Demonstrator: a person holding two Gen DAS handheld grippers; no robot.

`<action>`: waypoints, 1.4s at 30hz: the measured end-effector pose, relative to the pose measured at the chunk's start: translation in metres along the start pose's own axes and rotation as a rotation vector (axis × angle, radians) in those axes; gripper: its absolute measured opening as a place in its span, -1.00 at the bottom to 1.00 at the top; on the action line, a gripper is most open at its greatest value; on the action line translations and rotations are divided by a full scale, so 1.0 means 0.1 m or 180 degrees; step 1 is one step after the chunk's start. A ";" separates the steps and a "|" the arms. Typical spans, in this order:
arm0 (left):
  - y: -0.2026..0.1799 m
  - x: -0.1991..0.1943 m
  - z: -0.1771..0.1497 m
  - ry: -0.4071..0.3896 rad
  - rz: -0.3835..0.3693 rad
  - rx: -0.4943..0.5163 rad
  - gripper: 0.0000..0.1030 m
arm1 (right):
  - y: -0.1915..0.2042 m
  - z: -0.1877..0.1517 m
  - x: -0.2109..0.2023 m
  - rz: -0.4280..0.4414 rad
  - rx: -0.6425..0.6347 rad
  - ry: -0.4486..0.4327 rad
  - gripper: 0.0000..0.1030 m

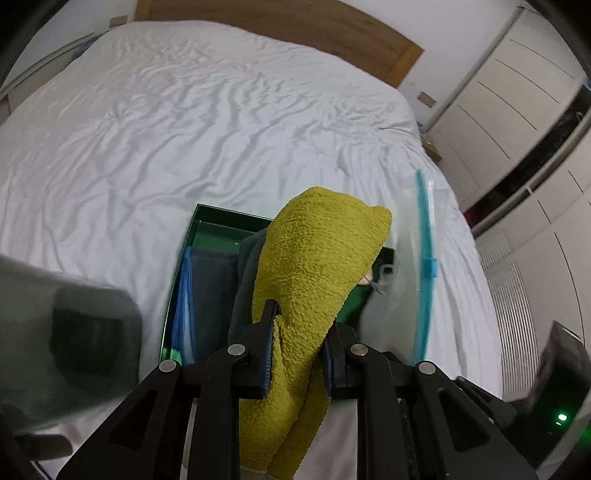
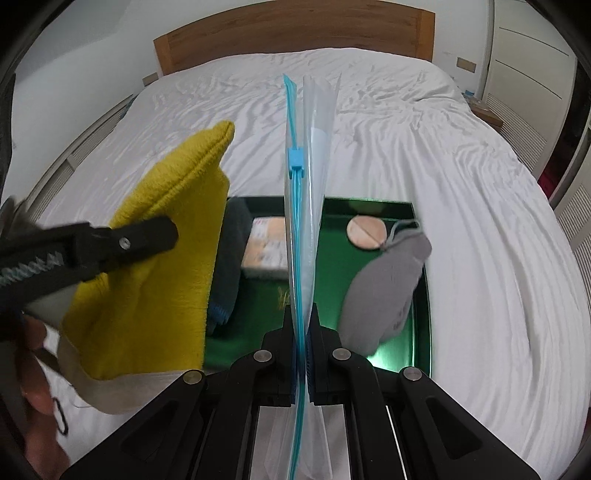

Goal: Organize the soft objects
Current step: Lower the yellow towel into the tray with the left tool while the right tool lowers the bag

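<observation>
White bed below: left gripper (image 1: 297,341) clamps yellow cloth (image 1: 317,266) (bunched); right gripper (image 2: 302,341) pinches zip bag (image 2: 308,184).

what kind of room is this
Most likely a bedroom. A wide bed with a rumpled white sheet fills both views, a wooden headboard stands at its far end, and white wardrobe doors run along one side. A green tray of soft items sits on the bed.
</observation>
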State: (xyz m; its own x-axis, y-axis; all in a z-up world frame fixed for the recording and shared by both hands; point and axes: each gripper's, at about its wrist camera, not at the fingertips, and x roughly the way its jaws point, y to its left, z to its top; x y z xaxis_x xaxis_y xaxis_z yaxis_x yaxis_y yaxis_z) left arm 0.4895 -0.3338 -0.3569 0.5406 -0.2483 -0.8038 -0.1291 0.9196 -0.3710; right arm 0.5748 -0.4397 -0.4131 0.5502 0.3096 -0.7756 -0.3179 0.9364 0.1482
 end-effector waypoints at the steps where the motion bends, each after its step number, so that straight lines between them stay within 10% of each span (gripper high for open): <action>1: 0.01 0.05 0.03 -0.0002 0.0039 -0.0014 -0.68 | 0.00 0.04 0.05 -0.0003 0.0013 -0.0003 -0.94; 15: 0.24 0.66 -0.03 0.0135 0.0865 0.0167 -0.60 | -0.09 0.31 0.80 0.0034 0.0101 0.0094 -0.94; 42: 0.25 0.85 -0.14 0.0094 0.1131 0.0174 -0.46 | -0.11 0.27 1.56 -0.0225 0.0083 0.0332 -0.92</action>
State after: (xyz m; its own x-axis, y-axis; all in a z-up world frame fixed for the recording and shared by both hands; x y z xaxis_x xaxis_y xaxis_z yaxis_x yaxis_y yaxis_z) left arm 0.5208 -0.3358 -0.4410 0.4455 0.0817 -0.8915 -0.2594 0.9649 -0.0412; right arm 0.6847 -0.3974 -0.5195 0.4869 0.2251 -0.8440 -0.2604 0.9597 0.1057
